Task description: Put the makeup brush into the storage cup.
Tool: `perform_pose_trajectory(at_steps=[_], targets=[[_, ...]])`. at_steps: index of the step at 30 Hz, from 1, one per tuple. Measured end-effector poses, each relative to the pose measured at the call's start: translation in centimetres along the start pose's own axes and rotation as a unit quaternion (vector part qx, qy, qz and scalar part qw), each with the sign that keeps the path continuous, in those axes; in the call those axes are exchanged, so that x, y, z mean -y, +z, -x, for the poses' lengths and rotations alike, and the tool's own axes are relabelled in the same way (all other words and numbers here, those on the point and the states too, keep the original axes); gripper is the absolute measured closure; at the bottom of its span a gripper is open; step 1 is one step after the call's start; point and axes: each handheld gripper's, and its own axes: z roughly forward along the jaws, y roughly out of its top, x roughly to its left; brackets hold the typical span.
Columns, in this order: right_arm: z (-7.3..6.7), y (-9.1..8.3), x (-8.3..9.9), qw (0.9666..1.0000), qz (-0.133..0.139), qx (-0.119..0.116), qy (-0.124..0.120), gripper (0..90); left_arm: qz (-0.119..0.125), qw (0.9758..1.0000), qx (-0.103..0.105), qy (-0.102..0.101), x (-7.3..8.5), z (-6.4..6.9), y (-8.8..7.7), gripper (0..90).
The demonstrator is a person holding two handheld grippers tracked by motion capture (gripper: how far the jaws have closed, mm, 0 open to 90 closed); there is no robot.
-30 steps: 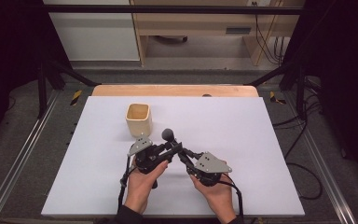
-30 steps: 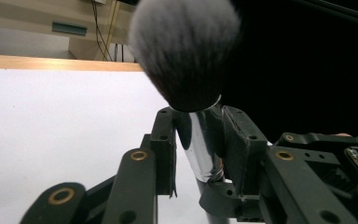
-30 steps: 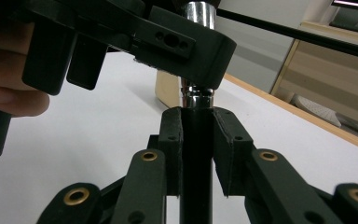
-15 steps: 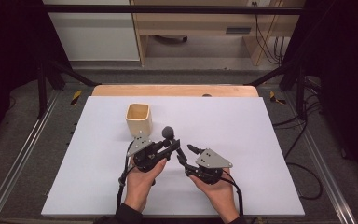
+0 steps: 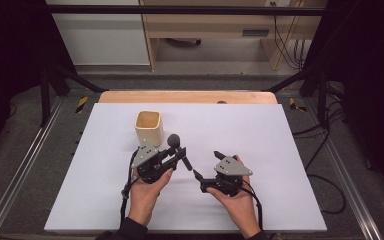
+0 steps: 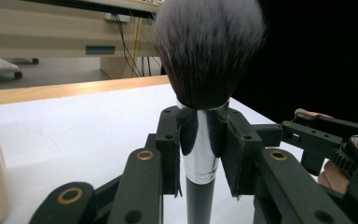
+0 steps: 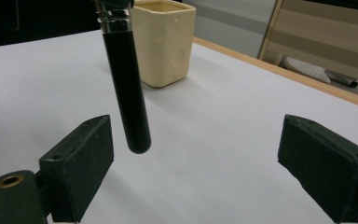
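My left hand-held gripper (image 5: 176,156) clamps the brush (image 6: 204,93); my right hand-held gripper (image 5: 206,164), jaws just opened, holds nothing. Cup (image 5: 147,127) stands close behind; the worktop (image 5: 260,135) lies bare rightward.

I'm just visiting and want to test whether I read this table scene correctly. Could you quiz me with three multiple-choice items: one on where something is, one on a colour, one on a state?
1. Where does the cream cup stand?
A. beyond the left tool
B. beside the right tool
C. off the table

2. What colour is the brush handle?
A. red
B. black
C. white

3. How does the right tool stand?
A. shut on the brush
B. shut on the cup
C. open, gripping nothing

Answers:
1 A: the high view shows it just past the left tool.
2 B: the right gripper view shows a black handle.
3 C: its jaws, just opened, stand wide apart and press on nothing.
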Motion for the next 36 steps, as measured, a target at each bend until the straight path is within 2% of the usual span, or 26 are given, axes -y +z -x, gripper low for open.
perform_pose_trajectory(at_steps=[3,10,15,24,32,36], targets=[[0.1,0.0,0.0,1.0000,-0.002,-0.001,0.002,8.3,0.001,1.0000,-0.004,0.006,0.1,-0.1,-0.2,70.2],[0.6,0.0,0.3,0.9999,-0.012,0.004,0.002,5.4,0.000,0.9997,-0.022,0.007,-0.5,-0.7,-0.3,70.2],[1.0,-0.1,0.5,0.9998,-0.014,0.004,0.017,4.8,0.002,0.9994,-0.032,0.009,-1.1,-1.3,-0.9,70.2],[1.2,-0.1,0.7,0.9995,-0.025,0.010,0.018,4.8,0.005,0.9986,-0.049,0.018,-2.1,-2.3,-2.0,70.2],[1.6,-0.3,0.8,0.9992,-0.023,0.015,0.028,4.9,0.007,0.9984,-0.055,0.013,-3.3,-3.4,-2.6,70.2],[1.8,-0.3,0.9,0.9992,-0.026,0.016,0.026,5.0,0.003,0.9975,-0.067,0.023,-4.6,-4.4,-2.9,70.2]])
